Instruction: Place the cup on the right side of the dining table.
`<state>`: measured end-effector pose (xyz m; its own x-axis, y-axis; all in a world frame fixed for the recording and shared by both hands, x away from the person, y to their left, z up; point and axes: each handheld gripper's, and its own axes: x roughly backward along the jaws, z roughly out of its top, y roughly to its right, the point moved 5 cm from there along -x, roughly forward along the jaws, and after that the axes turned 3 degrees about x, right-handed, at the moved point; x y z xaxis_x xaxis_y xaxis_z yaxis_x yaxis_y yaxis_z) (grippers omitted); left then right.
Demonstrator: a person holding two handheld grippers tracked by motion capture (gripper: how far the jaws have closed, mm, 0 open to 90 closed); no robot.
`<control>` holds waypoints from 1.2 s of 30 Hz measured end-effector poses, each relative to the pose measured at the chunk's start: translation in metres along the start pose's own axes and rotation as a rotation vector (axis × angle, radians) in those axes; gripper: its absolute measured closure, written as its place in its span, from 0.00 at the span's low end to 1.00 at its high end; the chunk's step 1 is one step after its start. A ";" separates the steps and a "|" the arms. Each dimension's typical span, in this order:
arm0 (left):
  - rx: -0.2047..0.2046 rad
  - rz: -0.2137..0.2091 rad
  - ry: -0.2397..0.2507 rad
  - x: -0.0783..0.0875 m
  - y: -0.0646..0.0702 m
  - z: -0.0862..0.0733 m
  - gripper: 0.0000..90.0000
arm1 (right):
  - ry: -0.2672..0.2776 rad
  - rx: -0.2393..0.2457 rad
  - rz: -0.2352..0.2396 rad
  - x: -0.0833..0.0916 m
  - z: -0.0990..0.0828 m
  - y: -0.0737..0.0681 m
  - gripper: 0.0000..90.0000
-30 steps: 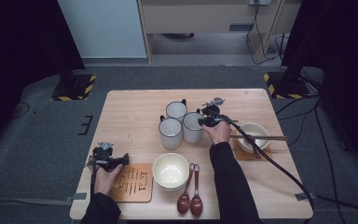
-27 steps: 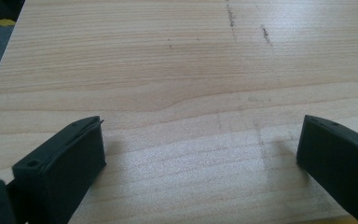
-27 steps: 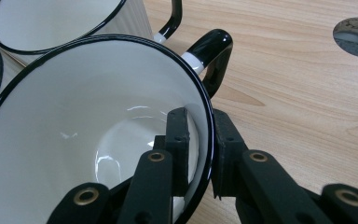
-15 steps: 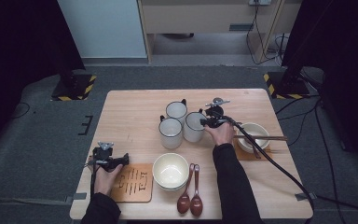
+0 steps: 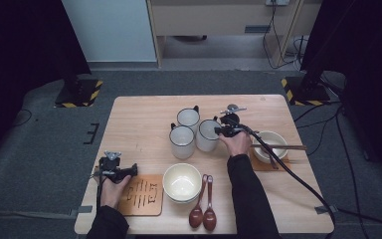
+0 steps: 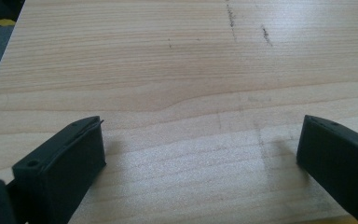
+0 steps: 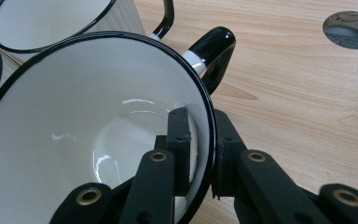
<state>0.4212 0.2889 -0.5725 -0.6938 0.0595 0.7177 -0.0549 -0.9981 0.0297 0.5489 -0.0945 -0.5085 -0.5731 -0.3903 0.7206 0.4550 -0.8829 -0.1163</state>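
Three white enamel mugs with black rims stand in a cluster at the table's middle. My right gripper (image 5: 220,132) (image 7: 203,126) is shut on the wall of the right-hand mug (image 5: 207,135) (image 7: 93,112), one jaw inside the rim and one outside, just beside its black handle (image 7: 213,49). The back mug (image 5: 188,118) (image 7: 51,18) and the left mug (image 5: 182,141) stand close against it. My left gripper (image 5: 129,171) (image 6: 198,158) rests low over bare wood near the front left, jaws wide open with nothing between them.
A slatted wooden coaster (image 5: 142,195) lies just right of the left hand. A cream bowl (image 5: 181,181) and two brown spoons (image 5: 202,214) sit at the front. A bowl (image 5: 271,144) with chopsticks across it stands at the right on another coaster.
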 end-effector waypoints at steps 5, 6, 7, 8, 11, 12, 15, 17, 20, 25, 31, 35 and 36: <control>0.000 0.000 0.000 0.000 0.000 0.000 0.00 | -0.001 -0.021 0.009 0.003 0.000 0.001 0.90; 0.000 0.000 0.000 0.000 0.000 0.000 0.00 | -0.001 -0.026 0.016 0.005 0.001 0.001 0.90; 0.000 0.000 0.000 0.000 0.000 0.000 0.00 | -0.002 -0.031 0.025 0.006 0.001 0.001 0.90; 0.000 0.000 0.000 0.000 0.000 0.000 0.00 | 0.001 -0.030 0.029 0.007 0.002 0.002 0.90; 0.000 0.000 0.000 0.000 0.000 0.000 0.00 | 0.010 -0.027 0.026 0.012 0.004 0.002 0.90; 0.000 0.000 0.000 0.000 0.000 0.000 0.00 | 0.010 -0.028 0.027 0.014 0.005 0.003 0.90; 0.000 0.000 0.000 0.000 0.000 0.000 0.00 | 0.021 -0.032 0.029 0.021 0.008 0.005 0.90; 0.000 0.000 0.000 0.000 0.000 0.000 0.00 | 0.029 -0.036 0.028 0.025 0.010 0.007 0.90; 0.000 0.000 0.000 0.000 0.000 0.000 0.00 | 0.043 -0.043 0.029 0.031 0.013 0.010 0.90; 0.000 0.000 0.000 0.000 0.000 0.000 0.00 | 0.063 -0.057 0.025 0.040 0.016 0.016 0.90; 0.000 0.000 0.000 0.000 0.000 0.000 0.00 | 0.070 -0.076 0.011 0.048 0.016 0.028 0.90; 0.000 0.000 0.000 0.000 0.000 0.000 0.00 | 0.075 -0.092 -0.001 0.054 0.016 0.038 0.90; 0.000 0.000 0.000 0.000 0.000 0.000 0.00 | 0.079 -0.096 -0.007 0.055 0.016 0.040 0.90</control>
<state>0.4212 0.2889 -0.5725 -0.6938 0.0596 0.7177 -0.0549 -0.9980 0.0298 0.5464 -0.1474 -0.4630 -0.6297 -0.3999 0.6661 0.3852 -0.9052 -0.1793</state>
